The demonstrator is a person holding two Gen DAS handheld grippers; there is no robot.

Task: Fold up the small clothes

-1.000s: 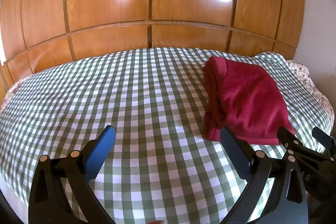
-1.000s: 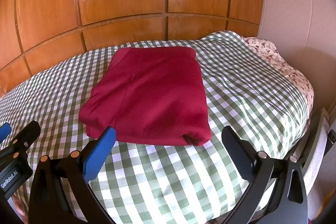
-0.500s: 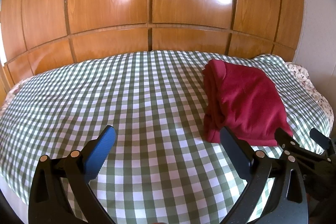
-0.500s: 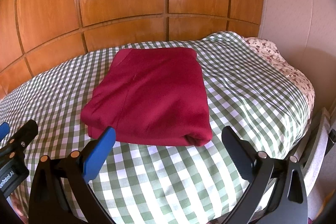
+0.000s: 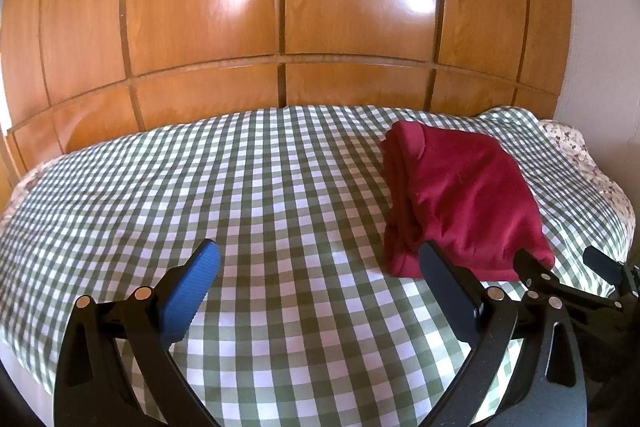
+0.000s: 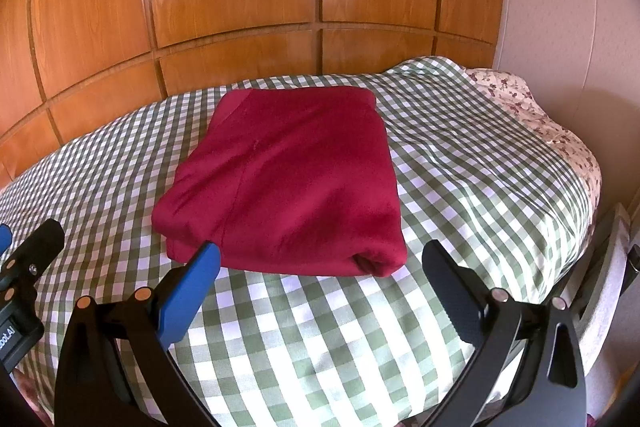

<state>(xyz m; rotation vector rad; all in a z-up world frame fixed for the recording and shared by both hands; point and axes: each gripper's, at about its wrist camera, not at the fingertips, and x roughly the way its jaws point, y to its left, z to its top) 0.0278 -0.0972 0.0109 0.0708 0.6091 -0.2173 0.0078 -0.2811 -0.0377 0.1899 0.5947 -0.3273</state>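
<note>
A dark red garment (image 6: 296, 179) lies folded into a rough rectangle on the green-and-white checked bed cover (image 6: 460, 167). In the left wrist view the same red garment (image 5: 464, 195) sits to the right on the checked cover (image 5: 240, 187). My right gripper (image 6: 320, 259) stands open just short of the garment's near edge, with nothing between its fingers. Left of the garment, my left gripper (image 5: 320, 259) is open over bare cover and holds nothing. The right gripper's fingers (image 5: 600, 263) show at the left view's right edge.
A glossy wooden panelled headboard (image 5: 280, 27) rises behind the bed. Floral bedding (image 6: 540, 119) shows at the bed's right edge, beside a pale wall (image 6: 580, 27). The left gripper's tool body (image 6: 24, 267) enters the right wrist view at its left edge.
Both grippers have drawn back a little from the garment, which now looks slightly smaller and farther. The garment has not moved, and both grippers stay open.
</note>
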